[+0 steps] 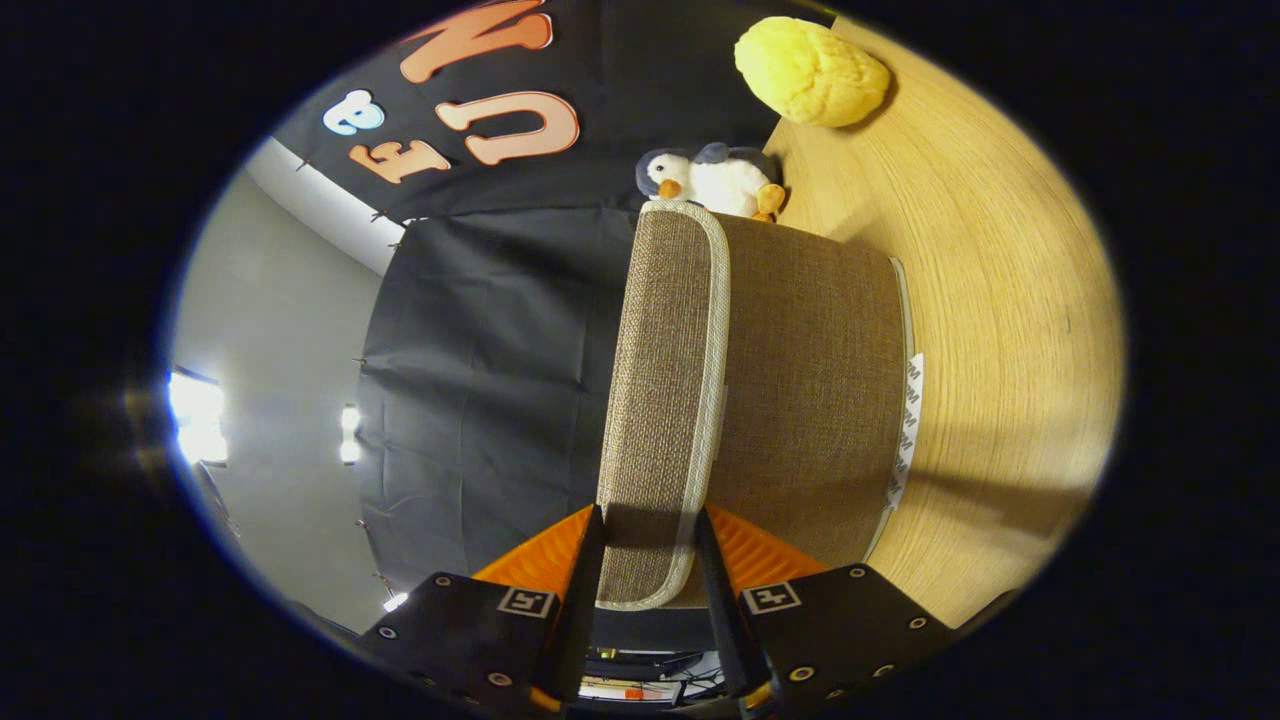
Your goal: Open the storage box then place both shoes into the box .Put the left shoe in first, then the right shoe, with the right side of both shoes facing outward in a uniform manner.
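The view is rolled sideways, so the wooden table (1000, 300) stands on the right. On it sits the brown woven storage box (815, 380). Its lid (665, 380), brown fabric with a pale trimmed edge, runs from between my fingers out toward the far end of the box. My gripper (650, 545) is shut on the near end of the lid, with one finger pressing on each face. The lid stands a little apart from the box body along its trimmed edge. The inside of the box is hidden.
A small penguin plush (715, 180) lies just beyond the far end of the box. Farther off on the table rests a yellow fluffy ball (810, 70). A white tape strip (910, 420) runs along the box's bottom edge.
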Tool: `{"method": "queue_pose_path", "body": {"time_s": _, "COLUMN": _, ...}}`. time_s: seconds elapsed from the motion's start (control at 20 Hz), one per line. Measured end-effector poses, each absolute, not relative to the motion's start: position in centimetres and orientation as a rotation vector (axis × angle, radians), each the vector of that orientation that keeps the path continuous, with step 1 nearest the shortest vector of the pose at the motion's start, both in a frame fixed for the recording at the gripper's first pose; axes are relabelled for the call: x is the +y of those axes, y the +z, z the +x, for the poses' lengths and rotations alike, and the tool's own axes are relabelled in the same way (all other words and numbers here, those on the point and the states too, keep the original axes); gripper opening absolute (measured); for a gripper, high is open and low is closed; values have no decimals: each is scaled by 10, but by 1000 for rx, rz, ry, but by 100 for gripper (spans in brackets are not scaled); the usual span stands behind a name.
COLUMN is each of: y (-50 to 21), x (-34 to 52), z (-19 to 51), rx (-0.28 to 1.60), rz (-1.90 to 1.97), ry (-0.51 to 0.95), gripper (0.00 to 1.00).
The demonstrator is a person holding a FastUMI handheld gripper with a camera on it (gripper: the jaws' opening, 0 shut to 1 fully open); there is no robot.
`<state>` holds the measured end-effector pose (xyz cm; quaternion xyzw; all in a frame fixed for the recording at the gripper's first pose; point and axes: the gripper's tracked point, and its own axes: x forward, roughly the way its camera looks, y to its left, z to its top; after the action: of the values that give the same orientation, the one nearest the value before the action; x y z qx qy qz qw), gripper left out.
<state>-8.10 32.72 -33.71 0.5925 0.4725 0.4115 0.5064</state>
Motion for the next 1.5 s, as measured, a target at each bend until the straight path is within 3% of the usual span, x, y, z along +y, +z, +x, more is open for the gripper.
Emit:
{"method": "queue_pose_path", "body": {"time_s": 0.05, "y": -325, "x": 323, "z": -77, "rx": 1101, "rz": 1481, "ry": 1008, "gripper": 51}}
{"method": "queue_pose_path", "body": {"time_s": 0.15, "y": -312, "x": 316, "z": -67, "rx": 1018, "rz": 1513, "ry": 1001, "gripper": 30}}
{"method": "queue_pose_path", "body": {"time_s": 0.35, "y": -295, "x": 317, "z": -68, "rx": 994, "rz": 1510, "ry": 1014, "gripper": 18}}
{"method": "queue_pose_path", "body": {"time_s": 0.85, "y": -188, "x": 354, "z": -46, "rx": 875, "rz": 1262, "ry": 1117, "gripper": 18}}
{"method": "queue_pose_path", "body": {"time_s": 1.35, "y": -138, "x": 484, "z": -16, "rx": 898, "rz": 1039, "ry": 1098, "gripper": 20}}
{"method": "queue_pose_path", "body": {"time_s": 1.45, "y": -141, "x": 507, "z": -7, "rx": 908, "rz": 962, "ry": 1054, "gripper": 28}}
{"method": "queue_pose_path", "body": {"time_s": 1.5, "y": -143, "x": 516, "z": -4, "rx": 904, "rz": 918, "ry": 1040, "gripper": 42}}
